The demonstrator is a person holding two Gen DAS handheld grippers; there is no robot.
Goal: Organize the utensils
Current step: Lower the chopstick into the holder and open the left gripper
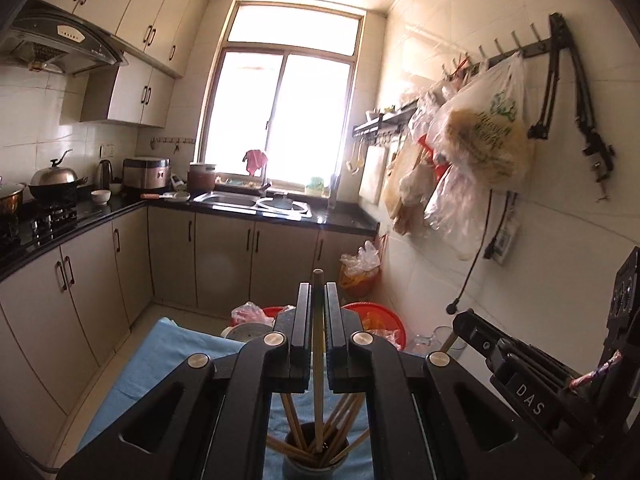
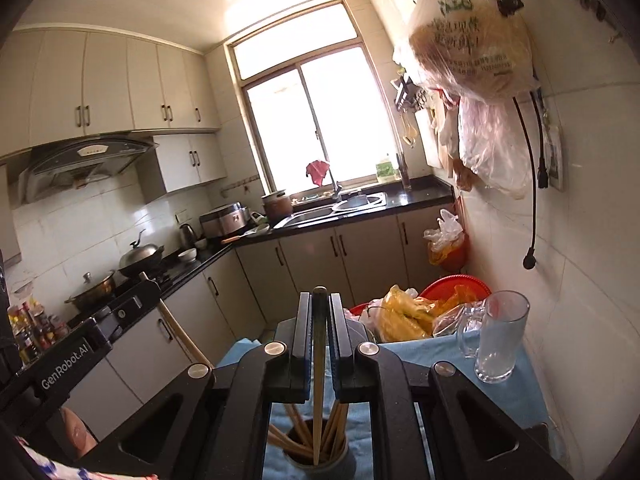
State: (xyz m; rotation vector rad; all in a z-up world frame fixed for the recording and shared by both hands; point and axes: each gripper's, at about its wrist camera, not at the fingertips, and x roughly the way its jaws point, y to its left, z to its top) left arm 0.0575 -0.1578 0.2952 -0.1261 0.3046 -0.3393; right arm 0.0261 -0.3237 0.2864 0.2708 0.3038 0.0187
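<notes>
Both grippers, left point(image 1: 319, 292) & right point(image 2: 320, 304), each clamp a chopstick point(image 1: 318, 360) upright; lower straight into holder point(image 1: 316, 460), then release.

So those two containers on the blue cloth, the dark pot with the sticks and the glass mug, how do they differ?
The dark holder is opaque and full of chopsticks; the glass mug is clear and looks empty. The holder sits directly below the right gripper, which clamps one chopstick standing in it; the mug stands off to the side, untouched. The mug has a handle; none shows on the holder. Both stand upright on the blue cloth.
</notes>
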